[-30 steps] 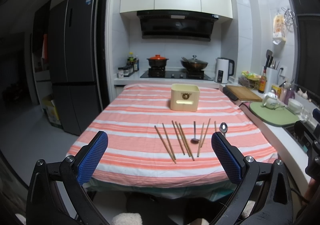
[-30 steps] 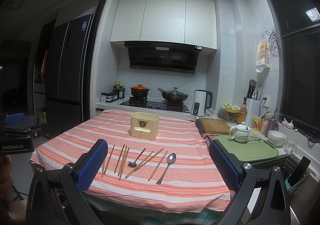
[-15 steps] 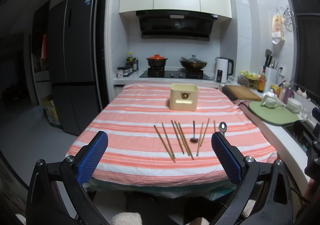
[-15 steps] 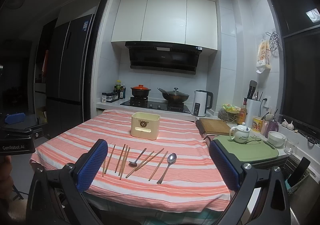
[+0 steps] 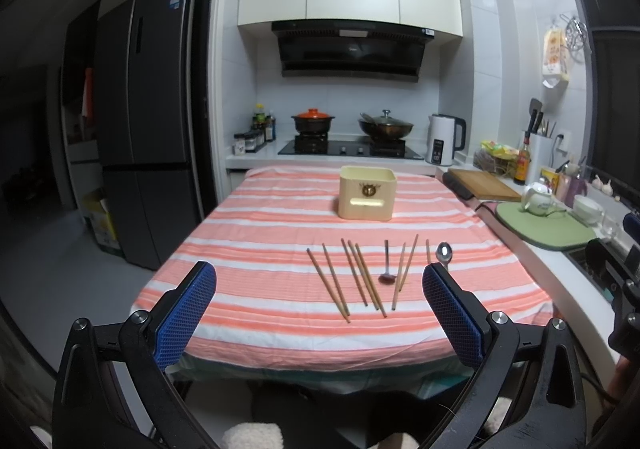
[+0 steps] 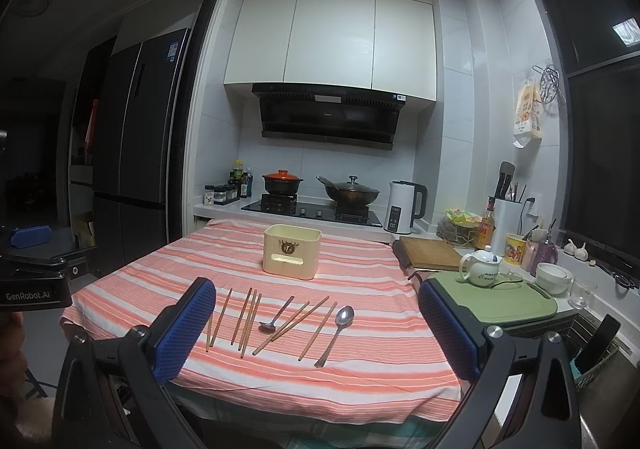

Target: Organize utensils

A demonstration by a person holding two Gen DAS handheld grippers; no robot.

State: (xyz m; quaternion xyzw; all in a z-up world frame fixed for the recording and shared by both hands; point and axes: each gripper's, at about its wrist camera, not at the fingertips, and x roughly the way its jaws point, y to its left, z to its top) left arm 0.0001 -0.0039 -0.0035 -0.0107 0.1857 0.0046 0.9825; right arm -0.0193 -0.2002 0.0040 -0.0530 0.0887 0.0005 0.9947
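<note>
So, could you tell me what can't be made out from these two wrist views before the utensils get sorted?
- Inside of the cream holder box: both views sit too low to see past its rim.
- Large spoon: the left view shows only its bowl; the left gripper's right finger hides the handle.
- Chopsticks: where they overlap, pairs can't be matched.
- Box emblem: too small to read.
- Near table edge: legs hidden by cloth.

The tablecloth (image 6: 360,261) has salmon-pink and white stripes. A cream box (image 6: 292,251) carries a brown emblem. The chopsticks (image 6: 248,315) are tan wood, the spoons (image 6: 340,323) silver. The gripper pads (image 6: 186,323) are blue mesh on black frames.
</note>
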